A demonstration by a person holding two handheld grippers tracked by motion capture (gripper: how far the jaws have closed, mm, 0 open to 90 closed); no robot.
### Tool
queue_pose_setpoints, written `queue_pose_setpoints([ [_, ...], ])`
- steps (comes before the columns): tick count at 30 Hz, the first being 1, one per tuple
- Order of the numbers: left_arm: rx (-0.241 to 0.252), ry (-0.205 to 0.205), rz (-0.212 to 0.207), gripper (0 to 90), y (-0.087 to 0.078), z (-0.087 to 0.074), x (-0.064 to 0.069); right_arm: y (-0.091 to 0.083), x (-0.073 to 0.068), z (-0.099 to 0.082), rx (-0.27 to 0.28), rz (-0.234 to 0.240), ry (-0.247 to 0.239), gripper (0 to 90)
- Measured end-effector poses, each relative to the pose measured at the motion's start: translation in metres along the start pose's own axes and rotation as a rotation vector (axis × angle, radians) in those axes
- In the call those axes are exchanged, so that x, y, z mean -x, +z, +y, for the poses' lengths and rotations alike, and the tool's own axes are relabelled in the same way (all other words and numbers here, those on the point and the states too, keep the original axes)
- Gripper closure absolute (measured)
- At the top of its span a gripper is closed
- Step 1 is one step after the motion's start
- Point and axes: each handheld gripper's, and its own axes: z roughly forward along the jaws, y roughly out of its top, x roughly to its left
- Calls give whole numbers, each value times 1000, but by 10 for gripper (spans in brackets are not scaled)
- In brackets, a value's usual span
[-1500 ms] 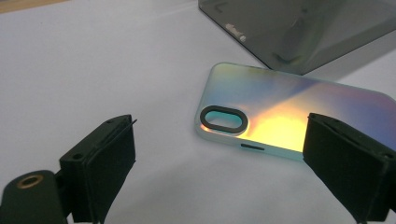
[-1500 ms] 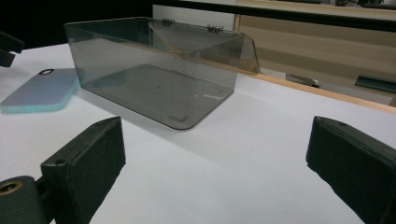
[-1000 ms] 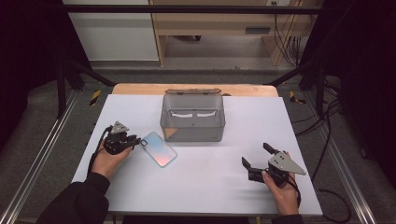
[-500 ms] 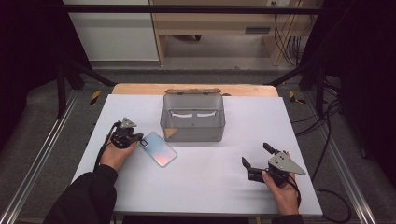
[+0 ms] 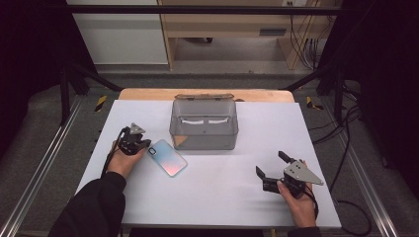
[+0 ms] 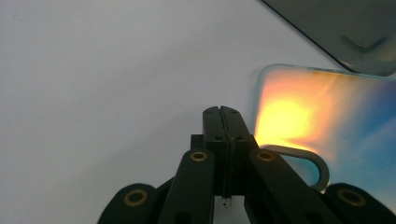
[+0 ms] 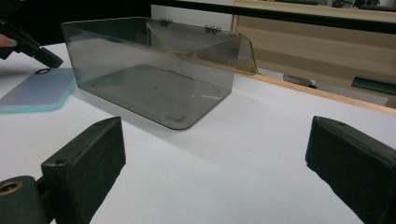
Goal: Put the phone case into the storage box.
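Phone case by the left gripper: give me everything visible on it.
The phone case lies flat on the white table, angled diagonally, just in front-left of the smoky clear box and apart from it. It looks like thin glossy plastic with rounded corners, a pale teal rim and an iridescent pink-to-blue face, with a rounded camera cutout near one end. The shut left gripper sits at that corner; contact cannot be told.

Black gripper [image 5: 142, 143], brass screws, dark sleeve [image 5: 94, 207]

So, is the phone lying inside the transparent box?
No, the phone lies flat on the white table, outside the transparent box and to the left of its front corner in the high view.
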Motion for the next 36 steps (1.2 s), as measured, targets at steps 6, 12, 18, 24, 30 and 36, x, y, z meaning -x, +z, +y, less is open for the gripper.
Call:
queue_pose_setpoints([
  [6,11,24,-17,900,3,0,2,0,0,0,-4,2,1,52],
  [12,28,40,-54,900,1,-3,9,0,-1,0,-7,8,-2,53],
  [18,49,63,-97,900,-3,-8,28,0,-1,0,-9,10,-2,53],
  [24,53,126,-133,900,-6,-8,55,1,-2,0,-10,12,-3,53],
  [30,64,148,-178,900,-6,-6,83,1,-2,0,-11,12,-5,53],
  [36,70,157,-219,900,-4,-1,106,1,-4,0,-13,14,-7,52],
])
